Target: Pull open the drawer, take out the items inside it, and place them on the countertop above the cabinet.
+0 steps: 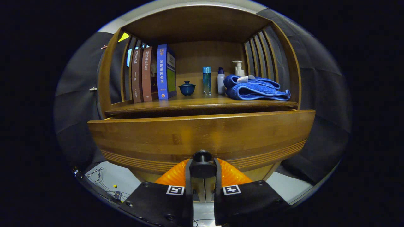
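The gripper (202, 168) is clenched on the round black drawer knob (202, 165): one finger presses on each side of the knob, which sits between the fingertips. The knob is mounted low on the centre of the wide brown wooden drawer front (202, 137). The drawer front stands forward of the cabinet body, and a dark gap runs between its top edge and the shelf above; the drawer's contents are hidden from this angle.

Above the drawer lies the brown wooden countertop shelf (202, 103), enclosed by slatted wooden side walls (262, 52) and a wooden roof. On the shelf, from one slatted side to the other, stand:
- two upright brown books (142, 75)
- an upright blue book (165, 72), touching the brown ones
- a small dark blue lidded cup (187, 88)
- a tall clear blue bottle (206, 80)
- a small white bottle with a dark cap (221, 81)
- a white pump dispenser (239, 68), behind the towel
- a folded blue towel (255, 88), just beside the white bottle

Thin wires (99, 176) lie on the pale floor below the cabinet
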`<state>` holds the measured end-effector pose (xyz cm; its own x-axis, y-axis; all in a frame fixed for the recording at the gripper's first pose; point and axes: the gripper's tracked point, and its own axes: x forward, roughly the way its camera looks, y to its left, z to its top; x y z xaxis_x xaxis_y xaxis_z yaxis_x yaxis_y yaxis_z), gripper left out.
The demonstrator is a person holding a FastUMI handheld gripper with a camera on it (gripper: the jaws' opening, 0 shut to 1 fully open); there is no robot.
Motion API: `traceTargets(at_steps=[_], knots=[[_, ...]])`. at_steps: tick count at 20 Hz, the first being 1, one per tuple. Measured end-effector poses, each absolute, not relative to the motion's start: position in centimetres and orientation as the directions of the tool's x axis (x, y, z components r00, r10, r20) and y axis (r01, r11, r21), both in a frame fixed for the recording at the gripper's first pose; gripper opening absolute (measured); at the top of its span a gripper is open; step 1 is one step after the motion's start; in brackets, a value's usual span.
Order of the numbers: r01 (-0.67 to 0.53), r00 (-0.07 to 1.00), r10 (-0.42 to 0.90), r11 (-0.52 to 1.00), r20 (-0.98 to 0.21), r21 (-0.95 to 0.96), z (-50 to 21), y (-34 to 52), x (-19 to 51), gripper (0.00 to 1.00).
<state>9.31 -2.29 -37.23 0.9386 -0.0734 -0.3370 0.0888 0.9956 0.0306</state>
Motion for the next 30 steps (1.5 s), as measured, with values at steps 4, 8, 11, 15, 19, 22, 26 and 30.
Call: traceTargets(at_steps=[4, 8, 11, 15, 19, 22, 26, 30], knots=[[0.082, 0.941, -0.069, 0.996, -0.332, 0.025, -36.8, -2.2, 5.8, 0.30], [0.084, 0.942, -0.071, 0.996, -0.328, 0.027, -36.6, -2.3, 2.4, 0.30], [0.088, 0.940, -0.072, 0.996, -0.335, 0.033, -37.0, -2.2, 0.5, 0.29], [0.104, 0.938, -0.082, 0.994, -0.337, 0.046, -37.3, -1.9, -1.6, 0.29], [0.098, 0.939, -0.078, 0.994, -0.336, 0.043, -37.4, -1.6, -2.3, 0.30], [0.077, 0.944, -0.067, 0.997, -0.324, 0.017, -37.3, -1.6, -2.3, 0.31], [0.042, 0.945, -0.038, 0.999, -0.324, 0.007, -37.2, -1.1, -2.9, 0.61], [0.004, 0.958, -0.014, 0.999, -0.287, -0.034, -34.8, -0.6, -4.3, 0.99]])
